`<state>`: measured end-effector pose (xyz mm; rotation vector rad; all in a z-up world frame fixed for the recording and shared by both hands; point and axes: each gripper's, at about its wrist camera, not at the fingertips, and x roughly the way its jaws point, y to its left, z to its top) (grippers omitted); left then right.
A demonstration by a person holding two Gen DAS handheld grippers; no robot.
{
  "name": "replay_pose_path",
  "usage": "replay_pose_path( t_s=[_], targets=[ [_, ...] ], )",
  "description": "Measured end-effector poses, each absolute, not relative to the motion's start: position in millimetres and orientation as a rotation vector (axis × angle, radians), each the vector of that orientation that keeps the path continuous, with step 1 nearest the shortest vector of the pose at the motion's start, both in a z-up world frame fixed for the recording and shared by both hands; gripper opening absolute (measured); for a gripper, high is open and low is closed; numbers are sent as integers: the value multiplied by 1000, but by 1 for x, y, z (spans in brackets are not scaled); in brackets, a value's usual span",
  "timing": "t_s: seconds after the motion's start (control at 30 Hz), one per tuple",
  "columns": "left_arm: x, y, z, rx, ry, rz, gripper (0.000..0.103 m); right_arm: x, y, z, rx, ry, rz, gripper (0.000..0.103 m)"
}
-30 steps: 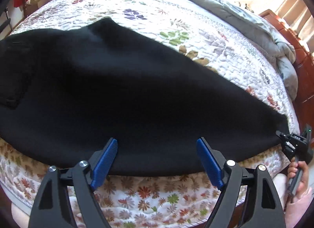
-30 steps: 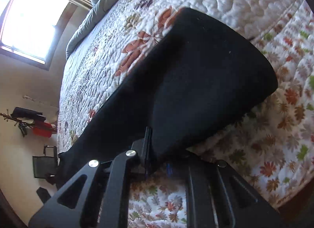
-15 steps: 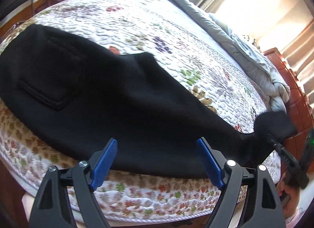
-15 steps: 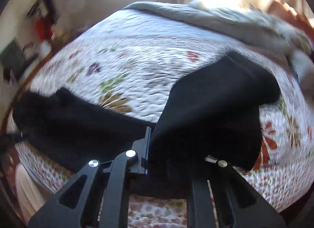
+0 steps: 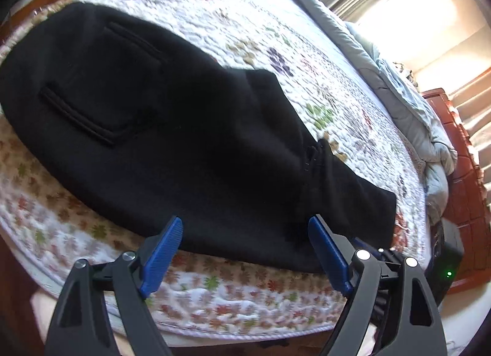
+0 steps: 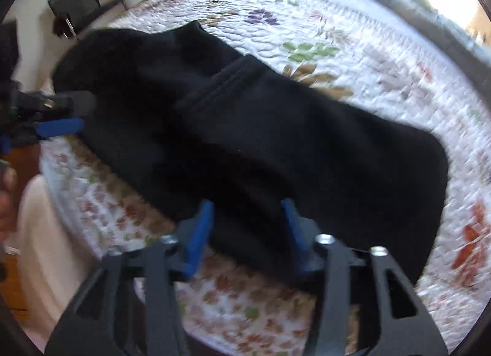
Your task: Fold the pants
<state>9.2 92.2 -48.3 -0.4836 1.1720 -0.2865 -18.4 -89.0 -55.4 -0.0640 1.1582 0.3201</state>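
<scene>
Left wrist view: black pants [image 5: 190, 147] lie flat on the bed [image 5: 307, 49], along its near edge, running from about 10 o'clock down to 4 o'clock. A back pocket shows at the upper left. At the lower right the leg end is doubled back on top of the rest; a hem edge shows near mid-frame. The left gripper [image 5: 245, 245] hovers at the near edge of the cloth, fingers [image 5: 162, 251] wide apart, holding nothing.

Right wrist view (blurred): the folded-over leg part lies across the pants [image 6: 245, 129], its cuff seam near 12 o'clock of the dark mass. The right gripper [image 6: 245, 230] sits at the cloth's near edge, fingers [image 6: 199, 233] parted with fabric between them, not pressed shut. The left gripper [image 6: 58, 125] shows at 9 o'clock, beside the waist end.

Judgement: first lengthwise fold, leg end toward waist, looks laid down and released. The next move likely calls for smoothing the top layer, then taking the new folded end at 4 o'clock and carrying it toward the waist. The grip needs to catch all layers so that the lower one does not drag.
</scene>
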Motion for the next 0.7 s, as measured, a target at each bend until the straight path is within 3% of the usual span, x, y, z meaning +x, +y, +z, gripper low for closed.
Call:
replay_pose_path(
  t_s=[0.2, 0.43, 0.5, 0.6, 0.7],
  targets=[
    [19, 53, -58, -506, 1241, -372, 86, -36, -141, -39, 276, 1097, 377, 60],
    [40, 22, -79, -494, 1304, -334, 87, -64, -194, -28, 358, 1038, 256, 61],
    [42, 13, -79, -525, 1313, -383, 73, -70, -204, -29, 366, 1035, 231, 61],
    [42, 3, -84, -482, 1342, -344, 42, -75, -216, -32, 407, 1017, 214, 62],
    [38, 6, -84, -473, 1317, -330, 26, -76, -221, -34, 422, 1003, 206, 63]
  ],
)
